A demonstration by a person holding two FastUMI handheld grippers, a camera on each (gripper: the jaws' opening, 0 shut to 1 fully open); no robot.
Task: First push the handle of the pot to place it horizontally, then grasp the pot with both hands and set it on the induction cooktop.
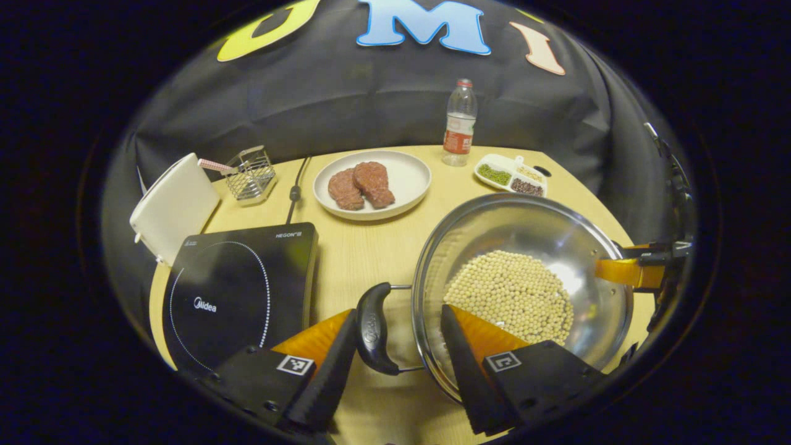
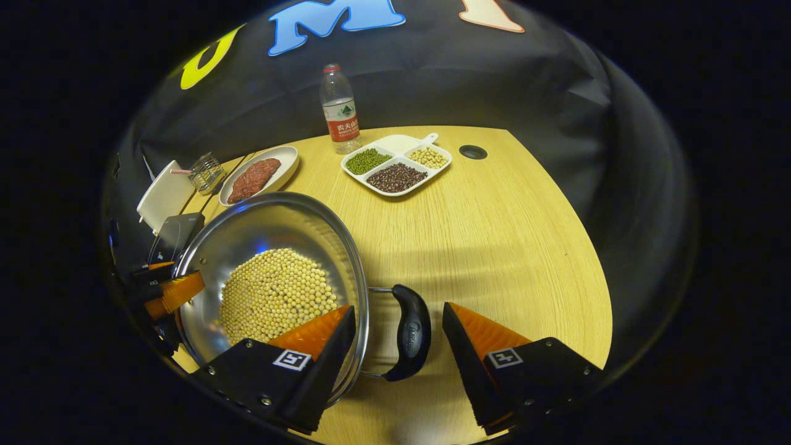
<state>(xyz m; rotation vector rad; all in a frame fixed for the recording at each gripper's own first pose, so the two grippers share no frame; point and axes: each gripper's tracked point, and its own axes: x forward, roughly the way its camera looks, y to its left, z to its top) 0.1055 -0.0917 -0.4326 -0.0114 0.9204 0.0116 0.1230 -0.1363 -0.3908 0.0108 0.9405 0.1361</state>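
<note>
Steel pot (image 1: 525,247) rim partly hidden behind left claw (image 1: 395,352).

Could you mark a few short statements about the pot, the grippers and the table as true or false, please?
1. The pot holds pale round beans. True.
2. The pot sits on the induction cooktop. False: it is on the table, beside the cooktop.
3. The left gripper has its fingers either side of a black handle, open. True.
4. The plate is empty. False: it carries two pieces of meat.
5. The bottle lies on its side. False: it stands upright.
6. The right gripper straddles the other black handle. True.
</note>
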